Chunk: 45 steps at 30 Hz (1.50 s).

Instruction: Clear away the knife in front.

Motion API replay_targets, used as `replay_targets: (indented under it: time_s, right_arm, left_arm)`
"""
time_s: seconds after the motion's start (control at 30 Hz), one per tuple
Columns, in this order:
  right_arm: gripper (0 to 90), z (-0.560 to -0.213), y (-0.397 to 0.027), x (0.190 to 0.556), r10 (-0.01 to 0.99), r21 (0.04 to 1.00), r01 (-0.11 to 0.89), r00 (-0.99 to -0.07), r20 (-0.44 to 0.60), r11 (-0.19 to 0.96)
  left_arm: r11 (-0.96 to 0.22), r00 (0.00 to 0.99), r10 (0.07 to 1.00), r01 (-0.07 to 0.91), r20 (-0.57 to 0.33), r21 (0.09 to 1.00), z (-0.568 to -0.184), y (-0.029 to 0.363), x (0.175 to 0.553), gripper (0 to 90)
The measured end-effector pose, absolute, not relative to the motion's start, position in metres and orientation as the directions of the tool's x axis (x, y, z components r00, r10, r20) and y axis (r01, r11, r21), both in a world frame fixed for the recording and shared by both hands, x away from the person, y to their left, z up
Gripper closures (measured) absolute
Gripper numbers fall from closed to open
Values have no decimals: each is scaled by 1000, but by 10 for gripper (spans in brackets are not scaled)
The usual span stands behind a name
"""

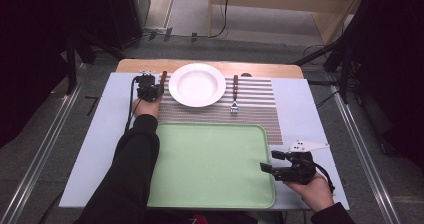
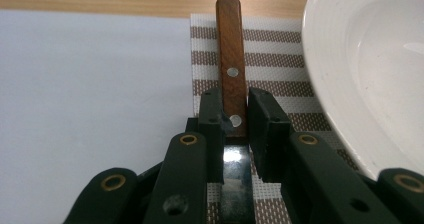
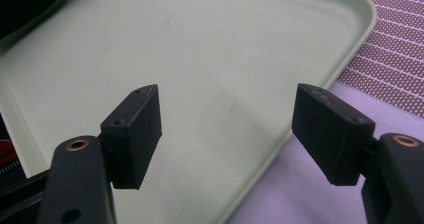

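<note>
Your left sleeve comes in at the bottom of the high view and reaches up the table [image 1: 100, 149] to the left tongs [image 1: 150, 90], which sit at the far left corner of the striped placemat [image 1: 260, 109], just beside the white plate [image 1: 197, 84]. In the left gripper view those tongs [image 2: 235, 119] are clamped on the knife [image 2: 231, 64]: both pads press the sides of its brown wooden handle near the lower rivet, and the handle runs straight away from you over the placemat [image 2: 280, 59] toward the wooden edge of the table. The blade is a dark, shiny strip between the jaw arms below the grip. The knife lies flat, parallel to the plate's rim [image 2: 320, 84] and just left of it, not touching it. On the other side of the plate, a fork [image 1: 234, 94] with a matching brown handle lies on the placemat, tines toward you. Your right tongs [image 1: 270, 163] rest at the near right corner of the green tray [image 1: 210, 164], pointing left across its edge. In the right gripper view their jaws stand wide apart with nothing between them [image 3: 227, 129], the tray's bare floor and raised rim [image 3: 320, 79] beneath, and a bit of placemat [image 3: 395, 54] beyond.
</note>
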State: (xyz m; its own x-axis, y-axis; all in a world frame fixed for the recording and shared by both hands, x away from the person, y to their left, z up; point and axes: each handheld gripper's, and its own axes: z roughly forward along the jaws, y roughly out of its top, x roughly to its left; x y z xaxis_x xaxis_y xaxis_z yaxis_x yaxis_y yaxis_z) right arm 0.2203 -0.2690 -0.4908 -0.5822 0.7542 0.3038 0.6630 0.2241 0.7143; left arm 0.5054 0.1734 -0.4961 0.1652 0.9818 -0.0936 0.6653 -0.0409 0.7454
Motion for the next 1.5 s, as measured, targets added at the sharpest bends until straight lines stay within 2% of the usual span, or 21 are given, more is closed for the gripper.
replay_targets:
  time_s: [0.53,0.77,1.07,1.5]
  right_arm:
    - [268,-491,-268,221,751,717,661,-584,307,221]
    - [268,-491,-268,220,751,715,662,-586,305,225]
    - [268,-491,-269,220,753,716,663,-581,309,218]
    - [266,-488,-270,220,738,730,658,-583,341,183]
  left_arm:
    - [-30,246,954,643,-169,765,-461,187,492,764]
    - [-57,366,899,640,-239,767,-446,186,484,764]
    - [-134,468,854,619,-226,774,-424,176,471,764]
    - [-215,569,792,598,-220,772,-411,166,447,764]
